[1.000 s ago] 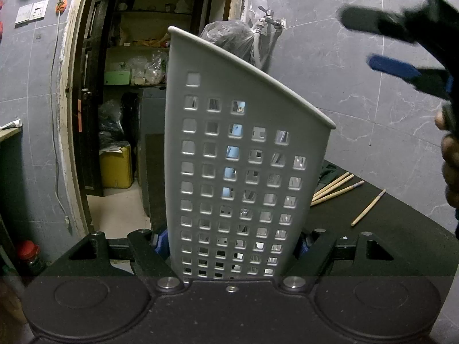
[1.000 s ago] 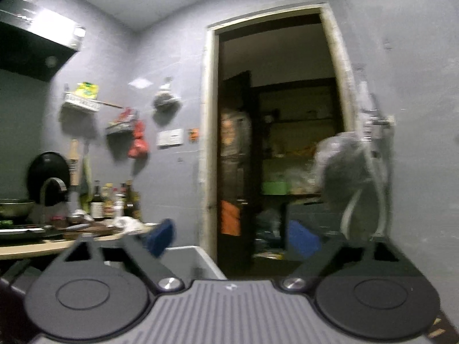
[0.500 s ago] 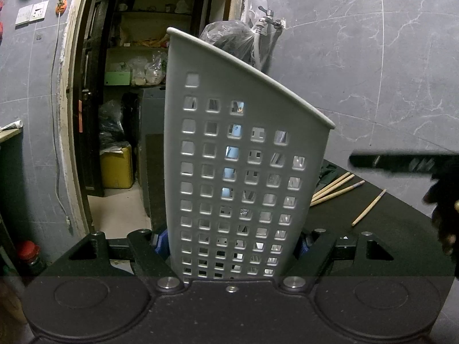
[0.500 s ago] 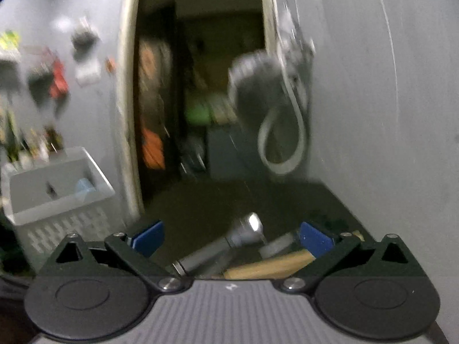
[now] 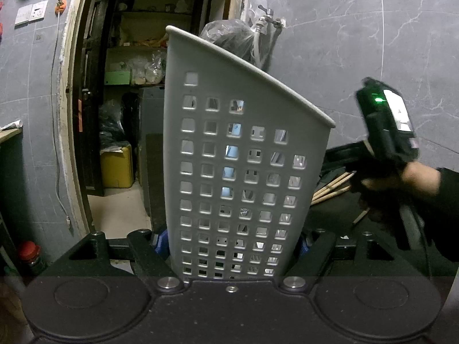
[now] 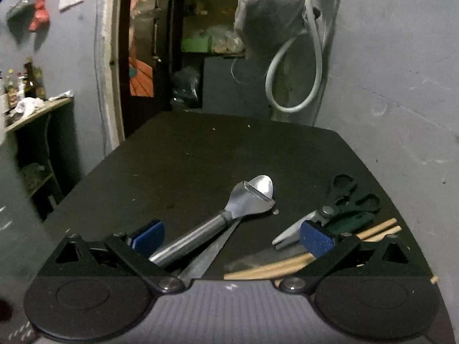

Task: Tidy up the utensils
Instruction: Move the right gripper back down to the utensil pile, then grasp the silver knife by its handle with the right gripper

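Steel peeler (image 6: 226, 220), on the desk (image 6: 200, 154) between the right gripper (image 6: 232, 236)'s spread jaws: likely rigid, smooth, slippery, best pinched mid-handle; left gripper (image 5: 229, 243) jaws clamp the light perforated plastic basket (image 5: 238, 157).

Two forward wrist views, shared chopsticks (image 5: 330, 189)

The room was dim, its grey tiled walls evenly and weakly lit from above. Both fisheye views bent straight lines hard toward the edges, with black corners. The left wrist view was sharp; the white perforated basket (image 5: 243, 172) was the brightest surface, and a green indicator light glowed at the right. The right wrist view was softer and grainy, smeared at its left edge, with glare on the spoon (image 6: 259, 187) against the dark table (image 6: 200, 157).
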Demonstrator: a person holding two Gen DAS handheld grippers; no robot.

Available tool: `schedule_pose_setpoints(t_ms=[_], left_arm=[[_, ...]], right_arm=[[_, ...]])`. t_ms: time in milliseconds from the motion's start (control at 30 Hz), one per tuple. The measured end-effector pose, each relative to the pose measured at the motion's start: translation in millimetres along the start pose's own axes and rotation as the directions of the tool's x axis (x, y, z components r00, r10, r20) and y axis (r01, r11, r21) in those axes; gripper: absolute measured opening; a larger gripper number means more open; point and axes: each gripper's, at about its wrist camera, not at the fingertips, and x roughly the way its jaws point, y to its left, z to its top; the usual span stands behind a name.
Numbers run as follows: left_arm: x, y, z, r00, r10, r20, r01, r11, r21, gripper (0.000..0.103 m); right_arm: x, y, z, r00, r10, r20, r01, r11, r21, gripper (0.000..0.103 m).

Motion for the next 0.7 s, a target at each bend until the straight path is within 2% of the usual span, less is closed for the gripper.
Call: schedule_pose_setpoints(t_ms=[67, 100, 133, 200, 367, 433, 567, 700], left_arm=[[-0.4, 0.4, -0.1, 1.0, -0.001, 0.0, 0.001, 1.0, -0.001, 0.078], [-0.6, 0.4, -0.1, 1.0, -0.001, 0.0, 0.001, 1.0, -0.001, 0.078], [-0.5, 0.4, -0.1, 1.0, -0.001, 0.0, 0.001, 1.0, -0.001, 0.078], [-0.5, 0.5, -0.1, 1.0, -0.002, 0.0, 0.002, 1.0, -0.001, 0.078], [-0.4, 0.5, 0.1, 1.0, -0.001, 0.0, 0.001, 1.0, -0.001, 0.078], [-0.4, 0.5, 0.1, 1.0, -0.001, 0.0, 0.001, 1.0, -0.001, 0.078], [-0.5, 0.5, 0.0, 1.0, 0.0, 0.0, 0.0, 1.0, 0.0, 0.078], [-0.9, 0.3, -0.1, 1.0, 0.0, 0.0, 0.0, 1.0, 0.0, 0.078]], right_arm=[[10.4, 0.1, 2.6, 0.999, 0.029, -0.032, -0.029, 1.0, 0.013, 0.102], [14.4, 0.9, 2.8, 0.998, 0.042, -0.043, -0.042, 0.999, 0.016, 0.098], [18.6, 2.0, 3.1, 0.997, 0.051, -0.057, -0.05, 0.999, 0.019, 0.088], [22.7, 0.9, 1.8, 0.995, 0.062, -0.079, -0.059, 0.998, 0.036, 0.076], [23.6, 0.9, 1.6, 0.994, 0.077, -0.081, -0.074, 0.996, 0.046, 0.058], [22.0, 1.8, 0.5, 0.994, 0.077, -0.082, -0.073, 0.996, 0.046, 0.045], [19.5, -1.8, 0.5, 0.994, 0.077, -0.077, -0.073, 0.996, 0.059, 0.038], [16.2, -6.6, 1.3, 0.994, 0.087, -0.071, -0.082, 0.994, 0.073, 0.027]])
